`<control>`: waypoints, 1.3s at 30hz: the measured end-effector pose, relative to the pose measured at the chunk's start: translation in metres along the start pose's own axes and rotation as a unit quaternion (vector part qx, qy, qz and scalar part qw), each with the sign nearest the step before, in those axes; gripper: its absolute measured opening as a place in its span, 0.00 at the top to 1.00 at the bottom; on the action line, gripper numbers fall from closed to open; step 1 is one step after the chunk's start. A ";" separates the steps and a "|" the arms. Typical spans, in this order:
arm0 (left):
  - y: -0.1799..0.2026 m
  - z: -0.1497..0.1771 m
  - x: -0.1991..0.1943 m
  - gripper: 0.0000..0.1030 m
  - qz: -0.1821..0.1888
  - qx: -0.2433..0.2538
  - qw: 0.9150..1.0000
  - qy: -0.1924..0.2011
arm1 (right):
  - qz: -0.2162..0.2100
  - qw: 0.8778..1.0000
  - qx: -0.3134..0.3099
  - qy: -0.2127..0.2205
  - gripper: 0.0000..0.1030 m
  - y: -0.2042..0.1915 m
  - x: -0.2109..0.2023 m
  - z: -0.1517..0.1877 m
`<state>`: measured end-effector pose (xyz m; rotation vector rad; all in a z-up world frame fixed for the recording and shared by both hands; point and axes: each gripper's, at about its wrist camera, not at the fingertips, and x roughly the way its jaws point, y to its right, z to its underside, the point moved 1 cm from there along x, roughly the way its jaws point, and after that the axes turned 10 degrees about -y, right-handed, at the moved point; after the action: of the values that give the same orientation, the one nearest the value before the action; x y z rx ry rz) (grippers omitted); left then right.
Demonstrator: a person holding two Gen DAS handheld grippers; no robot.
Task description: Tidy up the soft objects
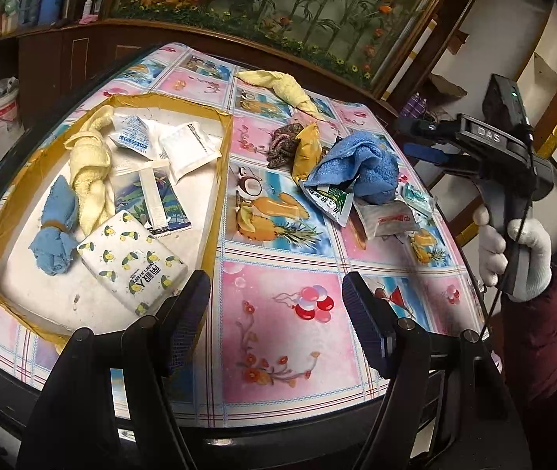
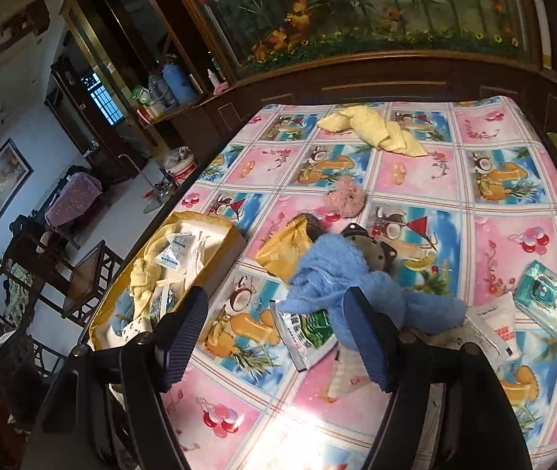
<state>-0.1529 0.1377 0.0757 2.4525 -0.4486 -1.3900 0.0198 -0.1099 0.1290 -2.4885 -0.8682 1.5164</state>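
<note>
Both views heavy fisheye: desk (image 1: 286, 286) edges bow, corners vignette to black. Left wrist view evenly lit, colours saturated, sharp in the centre, soft toward the rim. Right wrist view has a blown-out glare patch on the glossy tablecloth (image 2: 317, 423) near the bottom centre, washing out the print. Blue towel (image 2: 329, 274) there is smeared by motion blur; yellow pouch (image 2: 282, 250) beside it is also soft. Background room is dim, cabinet wood nearly black. Small bright window (image 2: 102, 98) far left.
</note>
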 end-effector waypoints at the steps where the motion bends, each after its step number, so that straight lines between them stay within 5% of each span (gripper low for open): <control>1: -0.002 0.001 -0.001 0.31 -0.001 -0.001 1.000 0.001 | 0.005 1.000 -0.005 -0.006 0.30 -0.007 0.011 -0.007; 6: -0.011 0.004 -0.001 0.31 -0.002 -0.002 1.000 0.000 | 0.082 0.994 -0.046 -0.061 0.30 -0.031 0.077 -0.036; 10: -0.021 0.005 0.004 0.31 0.001 -0.001 1.000 -0.002 | 0.180 0.971 -0.095 -0.123 0.30 -0.037 0.130 -0.051; 15: -0.033 0.003 0.011 0.31 0.010 -0.003 1.000 -0.010 | 0.235 0.951 -0.141 -0.147 0.37 -0.042 0.157 -0.046; 16: -0.035 0.003 0.012 0.31 0.012 -0.006 1.000 -0.011 | 0.233 0.951 -0.142 -0.144 0.51 -0.042 0.155 -0.046; 20: -0.041 0.003 0.014 0.31 0.016 -0.017 1.000 -0.013 | 0.189 0.966 -0.118 -0.131 0.60 -0.039 0.138 -0.049; 27: -0.032 0.006 0.003 0.31 0.014 -0.013 1.000 -0.004 | 0.088 0.991 -0.083 -0.064 0.62 -0.049 0.086 -0.036; 32: -0.015 0.004 0.002 0.31 0.017 0.002 1.000 -0.007 | -0.004 0.997 -0.065 -0.043 0.62 -0.043 0.028 0.009; 39: 0.028 -0.031 0.027 0.31 0.000 0.047 0.998 -0.029 | 0.021 0.995 -0.033 -0.094 0.62 0.000 0.018 0.086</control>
<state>-0.1163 0.1045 0.0811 2.4922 -0.5379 -1.4748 -0.0464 -0.1178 0.0719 -2.4533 -0.9114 1.7873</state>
